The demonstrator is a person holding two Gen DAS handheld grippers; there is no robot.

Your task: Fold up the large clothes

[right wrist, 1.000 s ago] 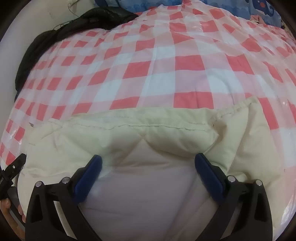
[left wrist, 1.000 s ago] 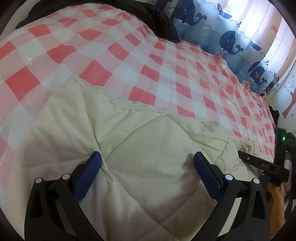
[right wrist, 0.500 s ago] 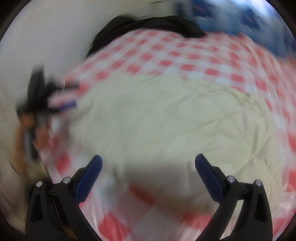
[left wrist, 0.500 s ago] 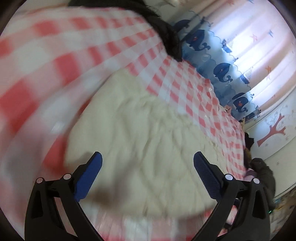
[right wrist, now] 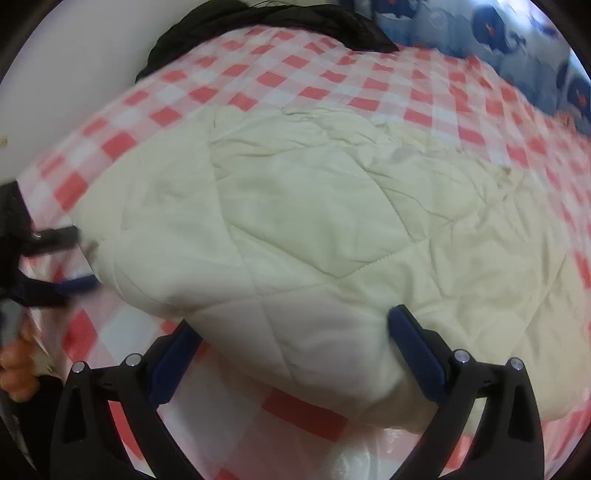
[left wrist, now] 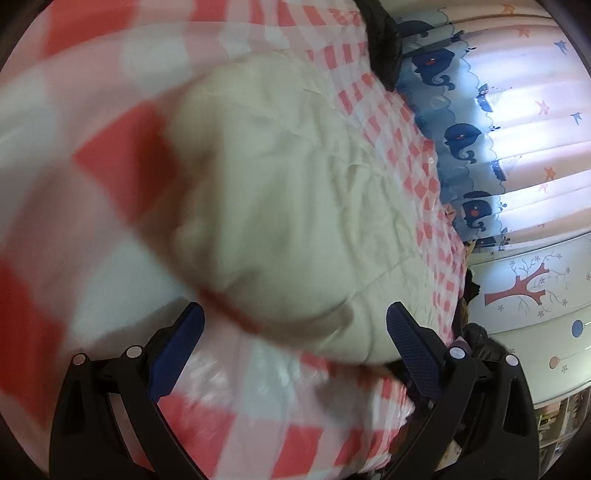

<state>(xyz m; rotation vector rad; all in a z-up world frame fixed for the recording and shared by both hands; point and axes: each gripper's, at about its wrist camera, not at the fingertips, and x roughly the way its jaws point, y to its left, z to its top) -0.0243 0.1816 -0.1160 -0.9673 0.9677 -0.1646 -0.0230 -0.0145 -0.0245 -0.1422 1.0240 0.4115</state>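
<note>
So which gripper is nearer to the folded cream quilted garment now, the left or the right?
Right. The right gripper has the cream garment between its open fingers; the left gripper sits open just off its side edge.

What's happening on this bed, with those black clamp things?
A person holds a two-finger gripper in each hand and is folding a cream quilted garment lying on a red-checked sheet. The right gripper and the left gripper are both open near its edge, gripping nothing. A dark garment lies at the far end.
</note>
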